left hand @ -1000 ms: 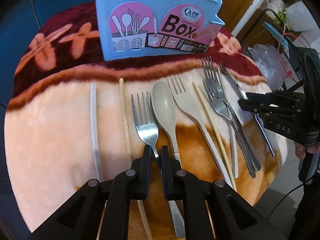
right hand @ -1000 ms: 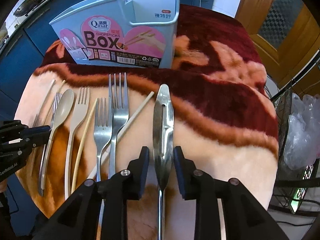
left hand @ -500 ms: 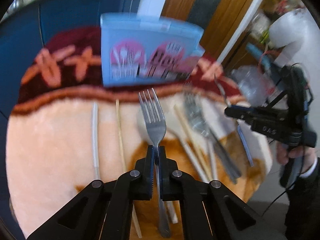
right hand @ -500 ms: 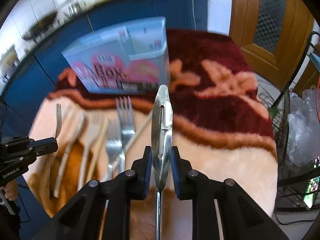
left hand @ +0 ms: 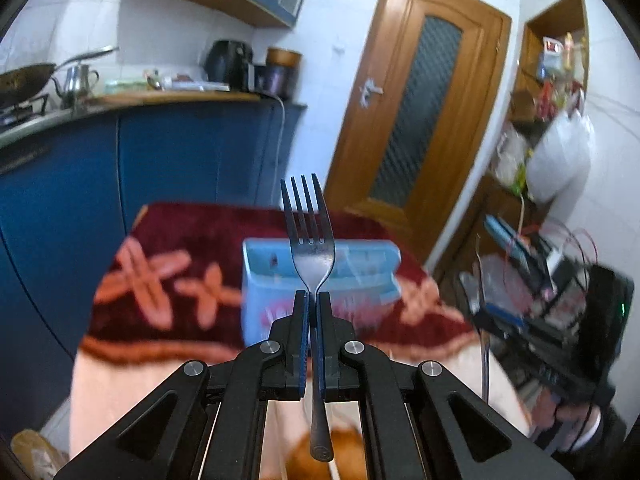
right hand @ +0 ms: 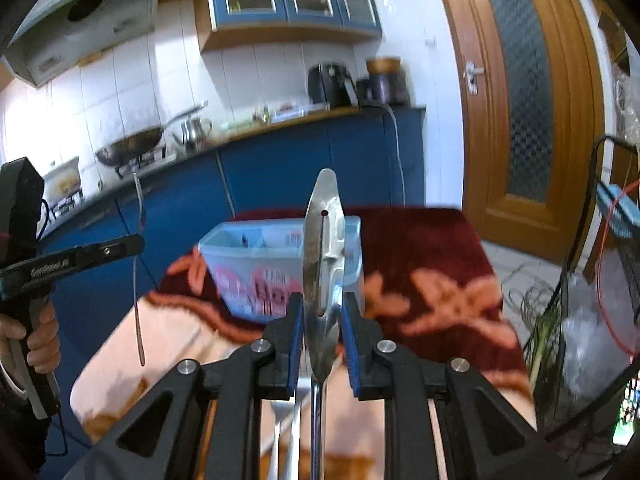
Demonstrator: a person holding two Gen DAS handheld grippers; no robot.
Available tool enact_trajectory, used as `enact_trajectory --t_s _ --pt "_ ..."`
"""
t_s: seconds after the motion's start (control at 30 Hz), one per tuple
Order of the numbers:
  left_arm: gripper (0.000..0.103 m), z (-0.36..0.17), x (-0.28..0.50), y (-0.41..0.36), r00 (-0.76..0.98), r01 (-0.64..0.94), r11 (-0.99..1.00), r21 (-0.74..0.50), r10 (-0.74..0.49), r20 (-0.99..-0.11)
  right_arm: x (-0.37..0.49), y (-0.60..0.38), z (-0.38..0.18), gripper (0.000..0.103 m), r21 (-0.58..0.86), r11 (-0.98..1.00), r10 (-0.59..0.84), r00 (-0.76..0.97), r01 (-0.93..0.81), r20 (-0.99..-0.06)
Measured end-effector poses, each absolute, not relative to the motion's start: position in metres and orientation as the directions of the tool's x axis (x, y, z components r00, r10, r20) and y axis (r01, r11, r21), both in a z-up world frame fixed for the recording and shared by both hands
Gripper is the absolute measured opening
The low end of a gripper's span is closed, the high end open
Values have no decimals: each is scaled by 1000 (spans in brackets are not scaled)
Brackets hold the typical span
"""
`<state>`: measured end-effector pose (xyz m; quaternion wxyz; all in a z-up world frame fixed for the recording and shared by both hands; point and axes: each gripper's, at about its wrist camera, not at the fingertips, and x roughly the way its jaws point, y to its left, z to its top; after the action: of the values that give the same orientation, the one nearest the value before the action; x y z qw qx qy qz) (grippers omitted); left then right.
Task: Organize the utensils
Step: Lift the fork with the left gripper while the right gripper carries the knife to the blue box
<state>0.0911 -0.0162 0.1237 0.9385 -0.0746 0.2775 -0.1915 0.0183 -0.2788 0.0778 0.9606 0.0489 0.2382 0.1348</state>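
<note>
— Left tongs?
— Clamped on metal fork at the neck, tines up, handle hanging below; raised in front of the blue utensil box.
— Right tongs?
— Closed around steel peeler, blade end up, above and nearer than the box.
— Box position?
— Upright on the red blanket, blurred.
</note>
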Motion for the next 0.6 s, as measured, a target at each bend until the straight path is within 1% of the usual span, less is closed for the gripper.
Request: enact_trajectory --t_s 0.2,0.33,0.5,0.6 --pt "3 159 123 -20 852 281 941 -189 -335 -401 44 -274 102 21 153 959 277 899 -238 -339" --pt "3 168 148 -20 885 263 949 -173 -309 -347 71 -268 119 21 149 959 273 924 -241 -266" --pt "3 154 176 -21 907 260 954 -150 -294 -300 104 -261 125 21 164 960 255 949 -226 -188" --pt "3 139 187 -20 909 261 953 -152 -296 -292 124 -258 121 21 165 965 228 960 -202 -164"
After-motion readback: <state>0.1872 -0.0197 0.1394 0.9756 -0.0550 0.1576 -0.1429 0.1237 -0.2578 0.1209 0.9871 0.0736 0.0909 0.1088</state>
